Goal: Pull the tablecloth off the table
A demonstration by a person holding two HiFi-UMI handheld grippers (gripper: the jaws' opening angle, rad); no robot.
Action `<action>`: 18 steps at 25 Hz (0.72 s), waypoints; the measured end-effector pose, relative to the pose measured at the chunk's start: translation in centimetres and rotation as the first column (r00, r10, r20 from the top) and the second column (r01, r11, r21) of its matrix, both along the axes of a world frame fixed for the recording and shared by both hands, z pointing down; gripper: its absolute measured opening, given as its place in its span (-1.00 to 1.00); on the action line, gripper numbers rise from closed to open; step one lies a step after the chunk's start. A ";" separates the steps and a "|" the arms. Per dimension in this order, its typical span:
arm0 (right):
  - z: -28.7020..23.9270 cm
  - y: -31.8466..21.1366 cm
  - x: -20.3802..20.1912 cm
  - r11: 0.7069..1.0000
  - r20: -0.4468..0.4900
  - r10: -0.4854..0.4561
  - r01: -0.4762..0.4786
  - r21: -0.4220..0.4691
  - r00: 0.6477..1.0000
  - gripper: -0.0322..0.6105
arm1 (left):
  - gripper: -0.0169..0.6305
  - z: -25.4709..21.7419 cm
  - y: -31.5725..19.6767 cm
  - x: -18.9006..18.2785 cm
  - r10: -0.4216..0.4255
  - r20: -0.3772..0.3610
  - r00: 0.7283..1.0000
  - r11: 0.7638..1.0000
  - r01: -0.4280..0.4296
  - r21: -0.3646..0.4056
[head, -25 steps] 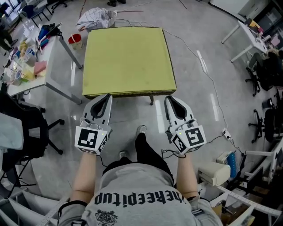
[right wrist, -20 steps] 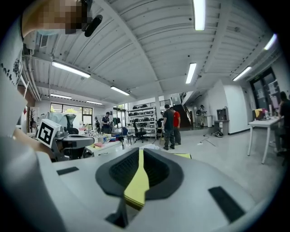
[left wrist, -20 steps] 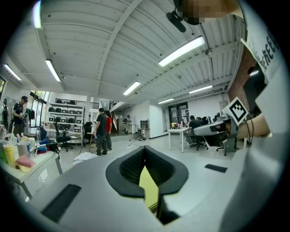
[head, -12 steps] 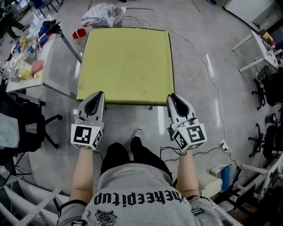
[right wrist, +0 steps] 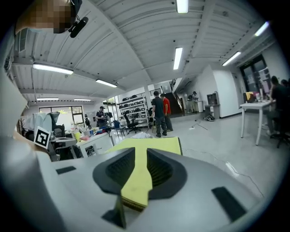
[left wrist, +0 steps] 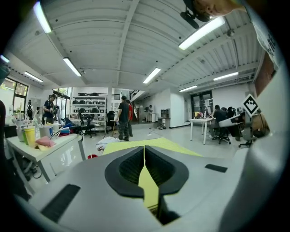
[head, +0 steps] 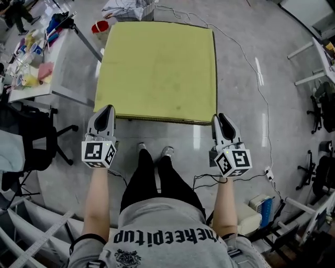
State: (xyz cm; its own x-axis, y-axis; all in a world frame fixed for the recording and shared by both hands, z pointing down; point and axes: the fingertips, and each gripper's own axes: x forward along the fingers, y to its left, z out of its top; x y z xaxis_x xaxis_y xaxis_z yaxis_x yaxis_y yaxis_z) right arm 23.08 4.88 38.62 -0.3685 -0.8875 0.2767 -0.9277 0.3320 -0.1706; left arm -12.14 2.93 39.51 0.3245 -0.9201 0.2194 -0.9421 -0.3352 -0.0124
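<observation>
A yellow-green tablecloth [head: 157,68] lies flat over a square table, filling the upper middle of the head view. My left gripper [head: 107,108] is at the cloth's near left corner, shut, its tips meeting in a thin line [left wrist: 144,154]; the cloth [left wrist: 156,144] shows beyond them and nothing is held. My right gripper [head: 220,115] is at the near right corner. Its jaws are opening, and the cloth's fringed corner edge [right wrist: 133,192] sits in the gap between the ribbed pads [right wrist: 158,170] without being pressed.
A white side table [head: 63,63] with bottles and clutter stands to the left, a black chair [head: 26,136] nearer me. A red bucket [head: 101,26] and a cloth bundle [head: 125,8] lie beyond the table. A cable [head: 251,63] runs along the floor at right. People [right wrist: 159,113] stand far off.
Both grippers have moved forward and spread apart to the cloth's near corners. The right jaws have parted; the left stay shut.
</observation>
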 end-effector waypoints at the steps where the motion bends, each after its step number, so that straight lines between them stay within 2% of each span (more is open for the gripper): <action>1: 0.6 -0.2 0.1 1.000 0.000 0.008 -0.008 -0.010 1.000 -0.66 | -0.90 0.8 -0.1 -0.6 -0.008 0.012 1.000 1.000 0.008 -0.020; 10: 5.0 -1.8 0.1 0.995 0.004 0.056 -0.055 -0.085 0.998 -0.54 | -0.89 8.0 -0.6 -6.9 -0.079 0.073 0.994 0.979 0.091 -0.180; 13: 6.6 -2.2 0.1 0.992 -0.009 0.066 -0.066 -0.107 0.998 -0.53 | -0.64 10.3 -0.7 -9.1 -0.097 0.083 0.992 0.969 0.113 -0.221; 18: 8.9 -2.4 0.5 0.986 -0.032 0.093 -0.097 -0.134 0.995 -0.51 | -0.54 13.7 -1.5 -12.2 -0.151 0.098 0.984 0.940 0.174 -0.294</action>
